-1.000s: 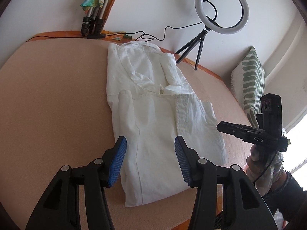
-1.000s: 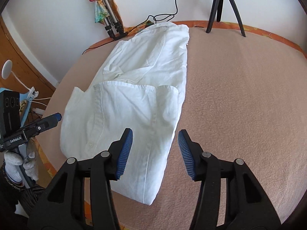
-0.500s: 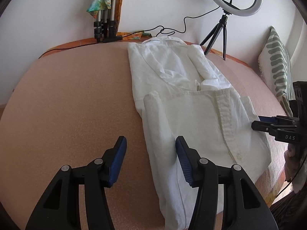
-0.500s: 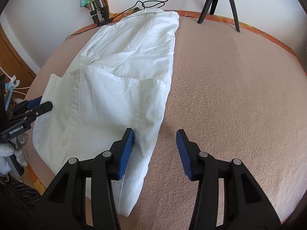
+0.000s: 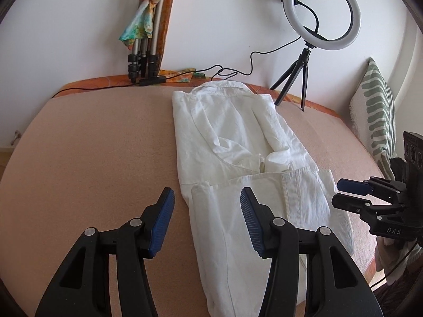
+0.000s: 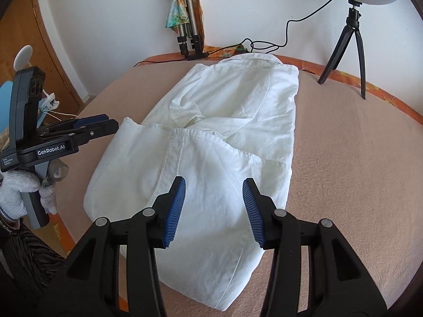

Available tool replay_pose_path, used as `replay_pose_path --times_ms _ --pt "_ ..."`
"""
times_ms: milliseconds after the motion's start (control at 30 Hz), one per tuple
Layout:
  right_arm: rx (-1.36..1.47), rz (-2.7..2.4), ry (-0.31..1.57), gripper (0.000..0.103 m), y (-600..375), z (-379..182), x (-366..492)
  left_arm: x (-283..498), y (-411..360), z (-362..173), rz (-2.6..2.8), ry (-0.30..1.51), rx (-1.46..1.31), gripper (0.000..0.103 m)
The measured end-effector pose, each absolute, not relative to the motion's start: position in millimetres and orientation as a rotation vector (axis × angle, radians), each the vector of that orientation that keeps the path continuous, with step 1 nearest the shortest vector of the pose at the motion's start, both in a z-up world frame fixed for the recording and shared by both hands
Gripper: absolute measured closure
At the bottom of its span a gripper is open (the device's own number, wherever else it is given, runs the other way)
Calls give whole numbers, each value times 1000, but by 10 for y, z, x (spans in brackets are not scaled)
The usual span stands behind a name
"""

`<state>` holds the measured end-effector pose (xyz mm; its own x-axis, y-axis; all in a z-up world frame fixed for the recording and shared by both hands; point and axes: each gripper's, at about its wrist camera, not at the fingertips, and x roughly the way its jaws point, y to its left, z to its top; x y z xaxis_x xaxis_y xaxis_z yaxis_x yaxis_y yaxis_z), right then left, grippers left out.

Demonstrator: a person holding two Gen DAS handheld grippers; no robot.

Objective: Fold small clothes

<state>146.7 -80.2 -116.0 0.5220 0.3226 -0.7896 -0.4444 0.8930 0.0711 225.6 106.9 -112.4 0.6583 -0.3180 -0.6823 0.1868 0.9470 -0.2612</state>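
A white shirt lay on the peach-coloured bench, collar toward the far wall, its body folded lengthwise into a narrow strip and its lower portion turned up over the middle – the turned hem ran across the garment just beyond both sets of tongs. The left tongs stood wide apart with nothing between the blue pads; the left pad was over bare bench, the right pad over the shirt's near-left fold, and the left edge of the garment passed between them. Contact with the cloth could not be determined. The right tongs were likewise spread wide and held nothing, positioned over the near part of the folded lower panel. In the left view the right tongs appeared from the side at the shirt's right edge; there the two fingers looked close together, the side angle likely accounting for this. In the right view the left tongs sat just beside the shirt's left corner, carried by a hand in a white glove. A ring light on a small tripod stood behind the collar, a striped cushion leaned at the right – folded tripod legs with a coloured scarf rested against the wall.
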Motion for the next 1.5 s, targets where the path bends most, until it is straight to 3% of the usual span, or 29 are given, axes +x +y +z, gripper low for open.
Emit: replay_pose_path --times_ms 167,500,867,967,1067,1100,1133,1167,1267,1433,1500 --pt "-27 448 948 56 -1028 -1097 1766 2584 1194 -1084 -293 807 -219 52" --pt "-44 415 999 55 -1200 -1154 2675 3452 1388 -1207 -306 859 -263 51" --pt "303 503 1119 55 -1619 -1573 3707 4215 1445 -1605 -424 935 -503 51" --pt "389 581 1143 55 -1664 -1659 3722 4285 1419 -1638 -458 919 -534 54" --pt "403 640 1150 55 -1639 -1683 3640 4380 1394 -1670 -483 922 -571 76" --pt "399 649 1152 57 -1618 -1693 3616 4384 1377 -1675 -472 917 -565 87" --pt "387 647 1151 71 -1597 -1696 3586 4397 1356 -1677 -462 909 -552 96" --pt "368 644 1157 95 -1572 -1709 3574 4399 1341 -1676 -448 901 -540 97" --pt "341 616 1146 100 -1545 -1684 3573 4385 1354 -1633 -407 863 -520 101" --pt "308 576 1149 100 -1667 -1690 3633 4431 1396 -1646 -396 873 -504 101" --pt "295 571 1120 100 -1706 -1634 3622 4439 1430 -1627 -393 863 -508 94"
